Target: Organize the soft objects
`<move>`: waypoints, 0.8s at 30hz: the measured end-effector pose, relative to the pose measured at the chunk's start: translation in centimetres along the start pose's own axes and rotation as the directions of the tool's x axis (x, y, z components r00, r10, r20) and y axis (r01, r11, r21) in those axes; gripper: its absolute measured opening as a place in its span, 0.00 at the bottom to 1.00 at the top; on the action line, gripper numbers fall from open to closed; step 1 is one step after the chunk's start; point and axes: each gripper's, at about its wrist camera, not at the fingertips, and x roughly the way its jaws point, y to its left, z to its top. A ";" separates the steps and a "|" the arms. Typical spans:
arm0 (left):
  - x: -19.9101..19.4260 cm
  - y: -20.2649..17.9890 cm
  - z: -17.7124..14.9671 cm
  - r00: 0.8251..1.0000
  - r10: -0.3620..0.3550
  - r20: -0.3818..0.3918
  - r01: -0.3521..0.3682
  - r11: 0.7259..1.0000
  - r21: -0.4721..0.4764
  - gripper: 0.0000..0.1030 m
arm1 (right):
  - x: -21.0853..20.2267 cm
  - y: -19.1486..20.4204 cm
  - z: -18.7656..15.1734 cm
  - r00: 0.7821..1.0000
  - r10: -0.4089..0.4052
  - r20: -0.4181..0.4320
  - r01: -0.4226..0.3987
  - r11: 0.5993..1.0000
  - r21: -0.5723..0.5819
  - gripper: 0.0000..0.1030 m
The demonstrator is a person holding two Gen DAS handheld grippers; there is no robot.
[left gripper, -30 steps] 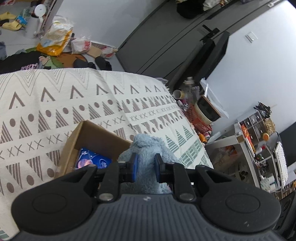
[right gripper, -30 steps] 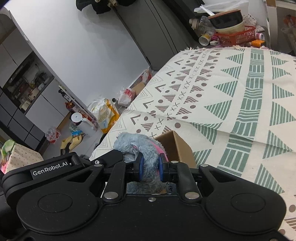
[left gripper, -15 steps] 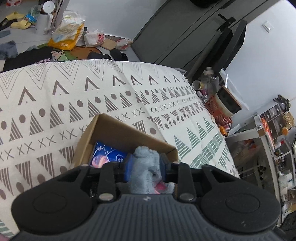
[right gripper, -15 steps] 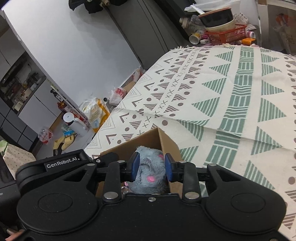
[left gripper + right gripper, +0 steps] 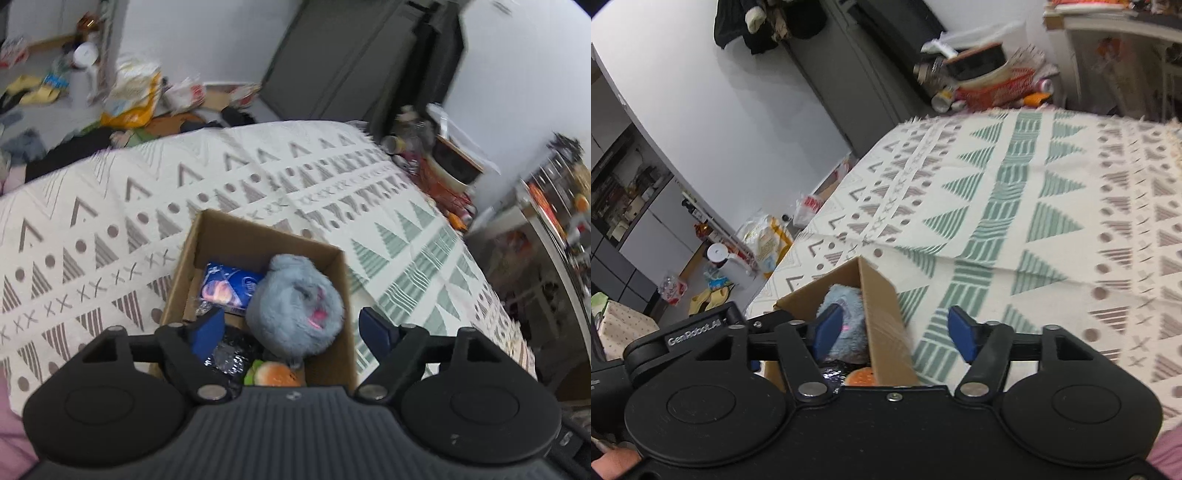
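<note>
- Left gripper (image 5: 291, 326) hangs right over the cardboard box (image 5: 258, 236), pointing down and forward into it. Fingers spread wide, holding nothing; the blue pads (image 5: 207, 328) sit either side of the box opening, clear of the toy as far as I can see.
- Right gripper (image 5: 894, 332) comes in from the other side, also tilted down, over the box's near corner. Jaws wide apart here too, nothing pinched. Its left pad (image 5: 827, 328) sits in front of the plush in this view; can't tell if it actually touches the fur.
- The grey-blue plush toy (image 5: 295, 306) is inside the box, tucked into the right-hand corner, little pink patch facing up. Same fuzzy lump (image 5: 846, 306) shows over the box wall (image 5: 882, 314) from the right wrist.
- Also in the box: a blue packet (image 5: 229, 284) lying beside the plush, something dark and crinkly (image 5: 229, 354) near the front, and an orange-and-green soft thing (image 5: 273, 374) at the near edge, mostly hidden by the gripper body.
- Box sits on the patterned cloth (image 5: 110, 221) covering the surface.
- Further back: bags and clutter on the floor (image 5: 129, 96), red basket (image 5: 997, 88) past the cloth's far edge.
</note>
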 end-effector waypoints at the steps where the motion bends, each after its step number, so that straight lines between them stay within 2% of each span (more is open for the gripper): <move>1: -0.7 -0.5 -0.2 1.000 -0.007 0.009 0.007 1.000 0.023 0.76 | -0.7 -0.2 0.0 1.000 -0.003 0.009 0.003 1.000 0.000 0.67; 5: -3.5 -1.9 -1.1 0.996 -0.060 0.063 0.055 0.995 0.087 0.76 | -3.4 -0.8 0.2 0.999 -0.003 0.045 0.003 1.000 -0.004 0.81; 9: -5.9 -3.1 -1.6 0.995 -0.052 0.085 0.041 0.991 0.125 0.76 | -5.7 -1.0 -0.1 0.997 -0.002 0.077 0.003 1.000 -0.017 0.97; 13: -8.4 -3.8 -2.2 0.992 -0.050 0.120 0.032 0.987 0.155 0.76 | -8.0 -1.1 -0.4 0.994 0.001 0.113 0.003 0.999 -0.036 1.00; 24: -15.5 -5.2 -4.6 0.972 -0.116 0.203 0.067 0.970 0.233 0.76 | -13.0 -2.1 -1.7 0.986 0.030 0.163 -0.023 0.999 -0.044 1.00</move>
